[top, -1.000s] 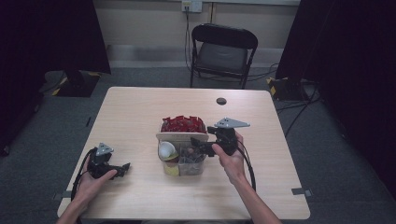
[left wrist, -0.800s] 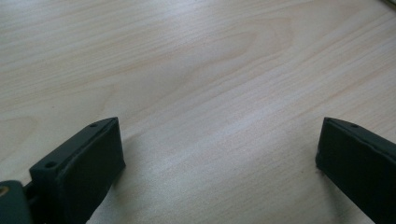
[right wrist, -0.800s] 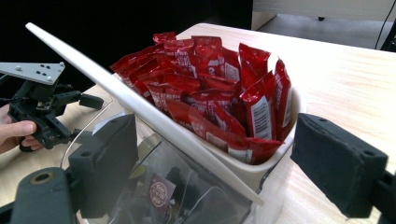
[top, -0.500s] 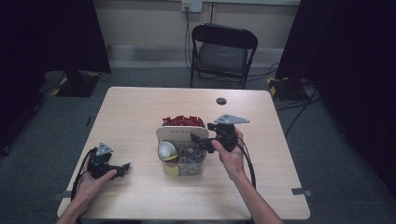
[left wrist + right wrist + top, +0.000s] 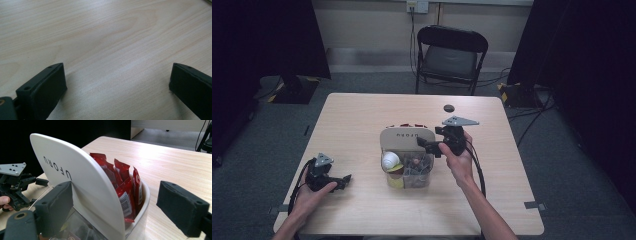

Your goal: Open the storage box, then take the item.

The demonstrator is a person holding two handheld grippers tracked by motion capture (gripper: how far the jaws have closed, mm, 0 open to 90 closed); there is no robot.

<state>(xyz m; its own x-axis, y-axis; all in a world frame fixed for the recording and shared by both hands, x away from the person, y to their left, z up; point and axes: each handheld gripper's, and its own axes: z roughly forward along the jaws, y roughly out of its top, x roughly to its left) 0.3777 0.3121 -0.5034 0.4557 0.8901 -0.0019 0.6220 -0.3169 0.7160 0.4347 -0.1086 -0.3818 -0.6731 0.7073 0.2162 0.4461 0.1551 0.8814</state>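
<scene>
A clear tub (image 5: 419,176) stands mid-table with a white lid (image 5: 407,136) marked UFORU raised upright. Red packets (image 5: 411,125) peek out behind it; a white ball (image 5: 390,161) and small items lie in the front part. My right gripper (image 5: 426,145) is at the tub's right side. Its jaws have just been opening, and the lid (image 5: 75,175) stands between them beside the red packets (image 5: 125,187). The left pad is close to the lid and the right pad is well apart from it. My left gripper (image 5: 343,180) rests open on bare wood (image 5: 117,50) at the left.
A small black disc (image 5: 448,108) lies near the table's far edge. A black folding chair (image 5: 449,55) stands behind the table. Cables trail from both grippers over the near edge. The other gripper (image 5: 15,185) shows beyond the lid in the right gripper view.
The white lid has swung up and back, hiding most of the red packets. The right gripper shifted slightly at the tub's side. The left hand stayed put.
</scene>
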